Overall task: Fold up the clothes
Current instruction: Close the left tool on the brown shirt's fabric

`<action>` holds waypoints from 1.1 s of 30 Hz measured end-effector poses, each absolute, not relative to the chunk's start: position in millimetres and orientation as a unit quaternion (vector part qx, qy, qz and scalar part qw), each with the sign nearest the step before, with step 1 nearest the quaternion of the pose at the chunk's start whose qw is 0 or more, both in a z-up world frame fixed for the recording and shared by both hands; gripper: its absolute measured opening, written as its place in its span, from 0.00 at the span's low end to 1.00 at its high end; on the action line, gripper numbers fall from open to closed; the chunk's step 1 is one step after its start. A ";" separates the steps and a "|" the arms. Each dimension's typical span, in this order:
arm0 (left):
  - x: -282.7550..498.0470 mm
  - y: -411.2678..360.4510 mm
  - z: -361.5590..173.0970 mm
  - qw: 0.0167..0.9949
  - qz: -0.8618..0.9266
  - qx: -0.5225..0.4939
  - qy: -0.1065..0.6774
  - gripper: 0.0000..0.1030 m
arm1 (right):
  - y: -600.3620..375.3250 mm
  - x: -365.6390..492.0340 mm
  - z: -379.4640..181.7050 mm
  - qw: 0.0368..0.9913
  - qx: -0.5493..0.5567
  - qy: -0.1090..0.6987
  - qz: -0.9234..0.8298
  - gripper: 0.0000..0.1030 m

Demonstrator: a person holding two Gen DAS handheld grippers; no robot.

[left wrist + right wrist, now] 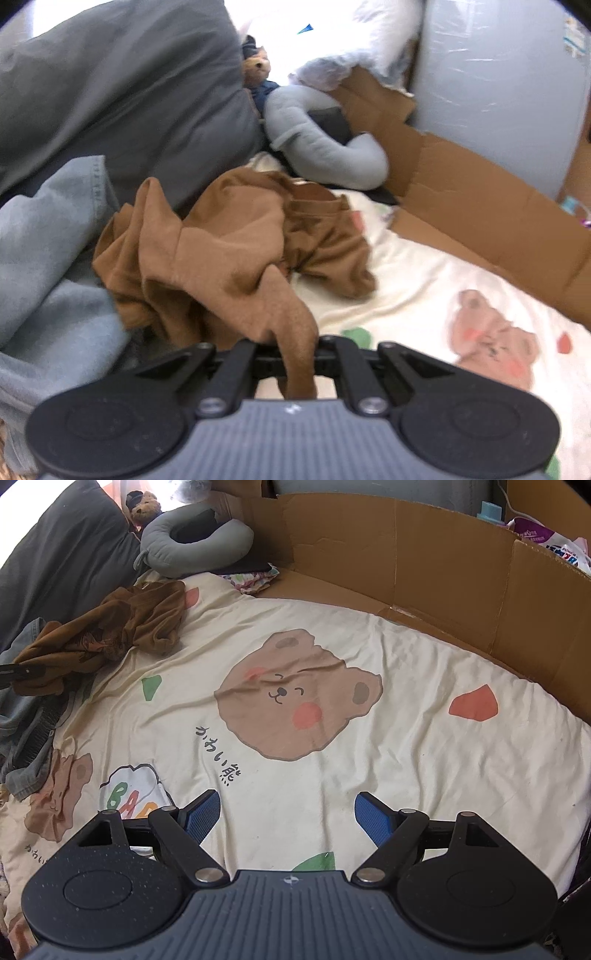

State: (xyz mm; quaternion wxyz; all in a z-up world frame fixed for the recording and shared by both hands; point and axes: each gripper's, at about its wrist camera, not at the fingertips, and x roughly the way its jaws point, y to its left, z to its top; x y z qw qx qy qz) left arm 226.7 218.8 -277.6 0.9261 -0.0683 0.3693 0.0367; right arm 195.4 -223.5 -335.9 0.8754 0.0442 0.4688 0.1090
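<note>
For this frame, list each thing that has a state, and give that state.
left gripper: shut on brown garment
right gripper: open, empty
brown garment: crumpled, unfolded, one end lifted
denim garment: bunched, unfolded
bear-print sheet: spread, wrinkled
cardboard box: flaps open
neck pillow: lying flat

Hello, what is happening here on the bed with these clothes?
A person is folding clothes with a handheld gripper in each hand. The left gripper is shut on a corner of the crumpled brown garment, which lies on the bear-print sheet beside a blue denim piece. The right gripper is open and holds nothing, above the bare sheet. Nothing is folded yet.
</note>
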 end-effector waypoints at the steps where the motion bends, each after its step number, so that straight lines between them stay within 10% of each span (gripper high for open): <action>1: 224.2 215.7 -273.4 0.926 0.030 -0.071 0.370 0.03 | -223.4 195.4 -336.1 0.875 0.045 0.469 0.110 0.82; 33: 196.6 113.7 -129.3 0.922 -0.136 -0.097 0.350 0.03 | -171.1 190.9 -362.7 0.857 0.081 0.460 0.216 0.82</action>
